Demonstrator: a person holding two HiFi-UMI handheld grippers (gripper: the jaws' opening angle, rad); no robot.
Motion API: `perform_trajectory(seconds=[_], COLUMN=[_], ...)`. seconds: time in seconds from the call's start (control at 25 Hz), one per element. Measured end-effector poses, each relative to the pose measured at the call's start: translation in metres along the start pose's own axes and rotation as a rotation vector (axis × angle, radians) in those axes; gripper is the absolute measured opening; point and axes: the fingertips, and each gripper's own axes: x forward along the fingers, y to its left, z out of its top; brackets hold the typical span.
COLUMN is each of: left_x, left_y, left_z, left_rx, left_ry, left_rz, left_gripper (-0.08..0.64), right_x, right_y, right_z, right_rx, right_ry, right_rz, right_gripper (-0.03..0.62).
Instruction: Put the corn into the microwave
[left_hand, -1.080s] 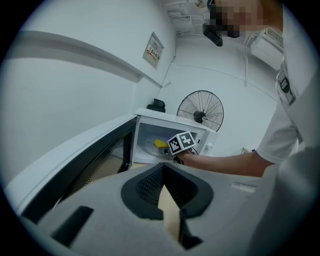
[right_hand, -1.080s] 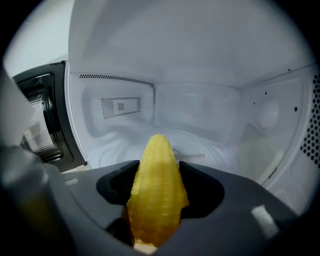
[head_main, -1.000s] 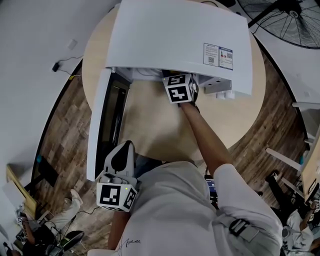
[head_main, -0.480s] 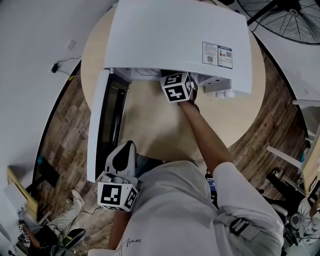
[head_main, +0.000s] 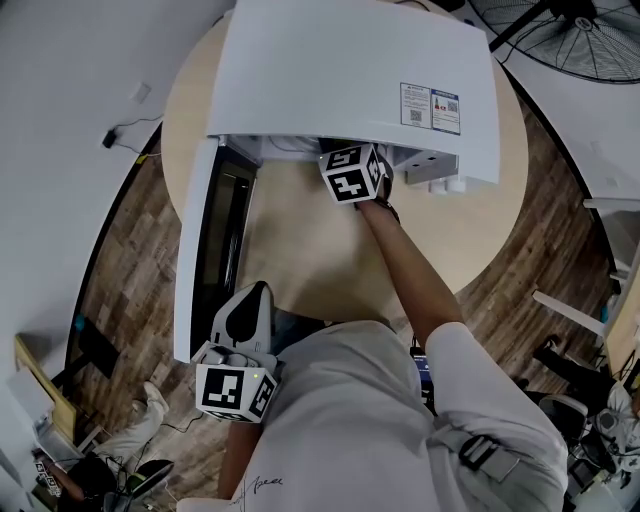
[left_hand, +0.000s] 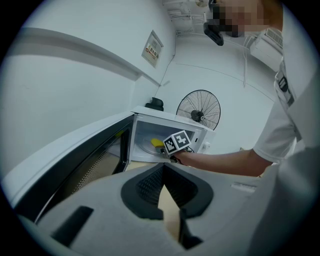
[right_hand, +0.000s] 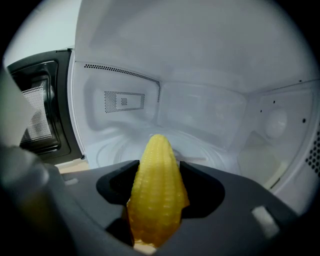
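The right gripper (right_hand: 157, 172) is clamped on the corn (right_hand: 156, 197). One black pad presses on each side of the cob, at its fat middle. The corn lies the same way the gripper points. Its thin tip sticks out past the jaws, and its thick end sits back near the camera. So the long way of the corn runs straight into the microwave (head_main: 350, 80), toward the back wall.

The gripper and the corn are already inside the white box. The round plate (right_hand: 215, 150) on the microwave floor lies just ahead of the corn tip and lower down. The gripper tips a bit downward, so the corn tip aims at that plate. I think the next move is only a small drop and then letting go. The corn would then lie on the plate with its tip to the back.

The door (head_main: 200, 260) stands wide open on the left side, well apart from the corn.

The left gripper (left_hand: 165, 192) is far from the job. It hangs back near the person's body, over the near edge of the round desk (head_main: 300, 260), by the end of the open door. Its jaws look closed at the tips, with nothing in them. The right hand is much the nearer one.
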Motion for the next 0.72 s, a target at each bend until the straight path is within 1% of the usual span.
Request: perform_trajectory(seconds=[0.24, 0.32, 0.44, 0.48, 0.56, 0.6, 0.72], left_x=[-0.0055, -0.0081, -0.0097, -0.0097, -0.0096, -0.0096, -0.0099], left_y=[-0.0019, -0.0014, -0.0008, -0.0014, -0.0028, -0.0033, -0.0056], left_z=[0.0019, 0.0021, 0.0005, 0.0004, 0.0007, 0.0008, 0.0019], left_rx=[-0.009, -0.011, -0.011, -0.010, -0.008, -0.007, -0.002], left_ry=[-0.014, -0.019, -0.021, -0.023, -0.028, -0.029, -0.033], left_rz=[0.000, 0.005, 0.010, 0.010, 0.007, 0.006, 0.002], left_gripper=[-0.005, -0.005, -0.005, -0.005, -0.005, -0.005, -0.005], right_x=[-0.0013, -0.0016, -0.0010, -0.0008, -0.0007, -0.0010, -0.0039], right_y=[0.0003, 0.0009, 0.0008, -0.0005, -0.0034, -0.0040, -0.0042], right_z=[-0.0002, 0.0001, -0.0006, -0.0015, -0.0041, -0.0051, -0.0051], right_rx=[-0.006, -0.002, 0.009, 0.019, 0.048, 0.060, 0.074], right_ry=[-0.007, -0.008, -0.007, -0.005, 0.000, 0.003, 0.001], right_rz=[-0.004, -0.004, 0.000, 0.002, 0.011, 0.019, 0.033], right_gripper=[0.264, 0.255, 0.258, 0.262, 0.314, 0.330, 0.344])
